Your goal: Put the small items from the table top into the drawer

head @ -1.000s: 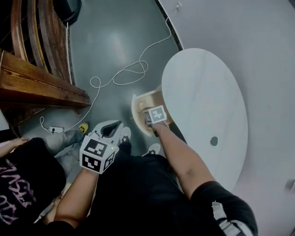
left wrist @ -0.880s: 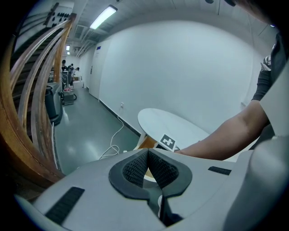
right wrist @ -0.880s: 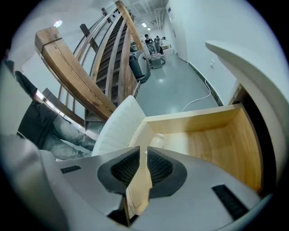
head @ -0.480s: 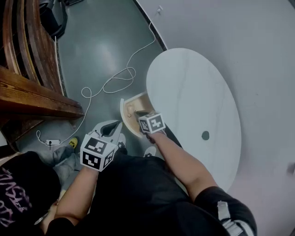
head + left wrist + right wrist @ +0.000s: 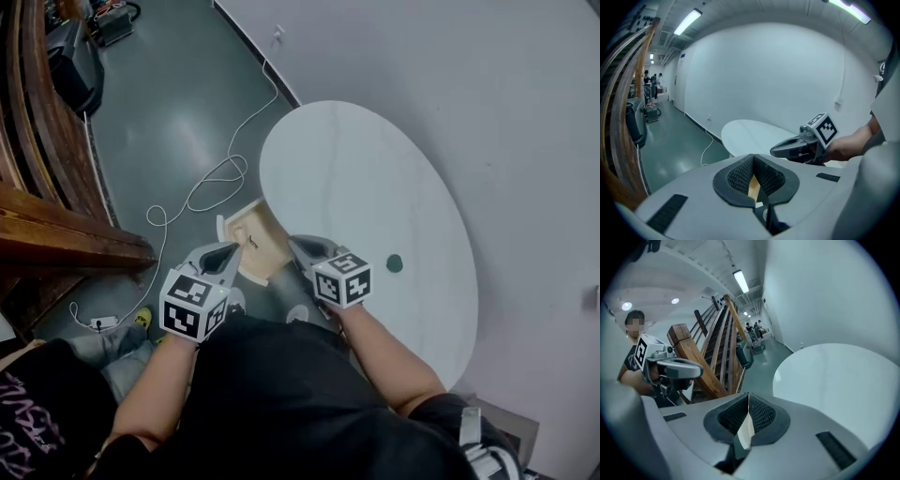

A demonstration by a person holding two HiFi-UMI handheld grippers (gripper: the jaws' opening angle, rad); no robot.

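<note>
In the head view the white oval table top (image 5: 356, 187) bears one small dark round item (image 5: 395, 263) near its right edge. Below its left rim a light wooden drawer (image 5: 265, 246) stands pulled out, with a small dark item (image 5: 253, 241) inside. My right gripper (image 5: 295, 243) hovers over the drawer's right side at the table's edge; its jaws have just been closing and are shut with nothing between them (image 5: 749, 401). Over the drawer's left rim is my left gripper (image 5: 235, 250), with its pads meeting at the tips and empty (image 5: 753, 160).
A white cable (image 5: 216, 178) loops over the grey floor to a power strip (image 5: 98, 323). Dark wooden beams (image 5: 56, 234) fill the left. A seated person in black (image 5: 37, 412) is at the lower left. A white wall runs behind the table.
My right gripper has risen out of the drawer to table-edge height. The left gripper has edged toward the drawer's left rim. The drawer and table have slid leftward in the head view.
</note>
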